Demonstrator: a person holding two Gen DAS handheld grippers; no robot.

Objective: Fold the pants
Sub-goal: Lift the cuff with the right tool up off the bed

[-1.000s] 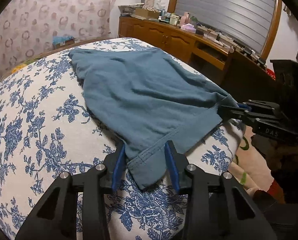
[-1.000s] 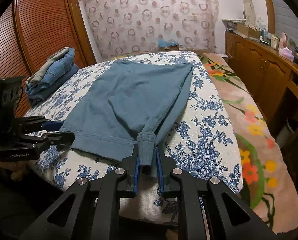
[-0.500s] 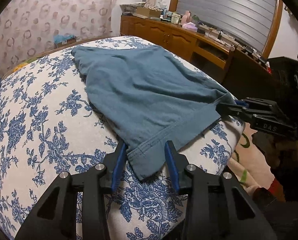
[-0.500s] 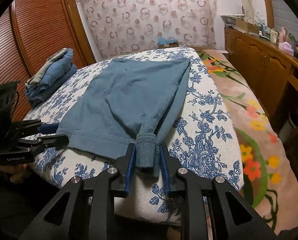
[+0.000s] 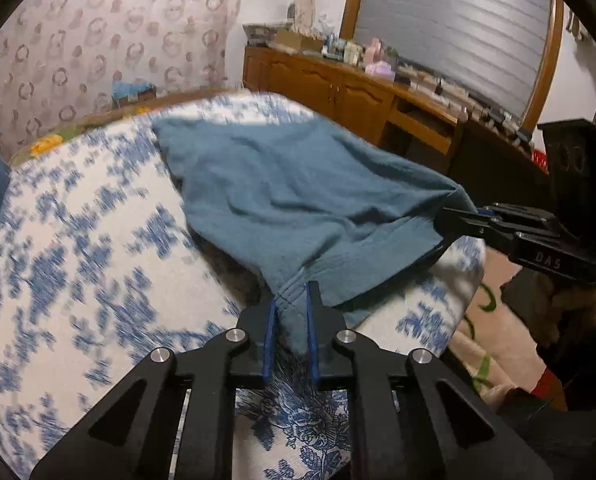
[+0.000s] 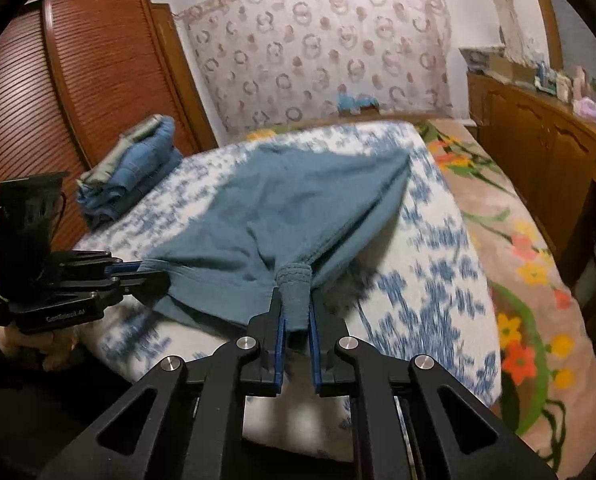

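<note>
Teal pants (image 5: 298, 192) lie spread on a bed with a blue floral cover (image 5: 78, 260); they also show in the right wrist view (image 6: 282, 212). My left gripper (image 5: 290, 304) is shut on the near hem corner of the pants and lifts it off the bed. My right gripper (image 6: 296, 300) is shut on the other near corner, a bunched band of the pants. Each gripper shows in the other's view, the right one at the right side (image 5: 457, 220), the left one at the left side (image 6: 146, 272). The near edge hangs stretched between them.
A pile of folded blue garments (image 6: 134, 168) sits on the bed's far left. A wooden sideboard (image 5: 357, 92) with clutter runs along the right. A floral rug (image 6: 529, 280) covers the floor beside the bed. A wooden wardrobe (image 6: 78, 80) stands at the left.
My left gripper has closed on the hem corner that lay between its open fingers. Both grippers have lifted the near edge of the pants off the bed; the view is blurred by motion.
</note>
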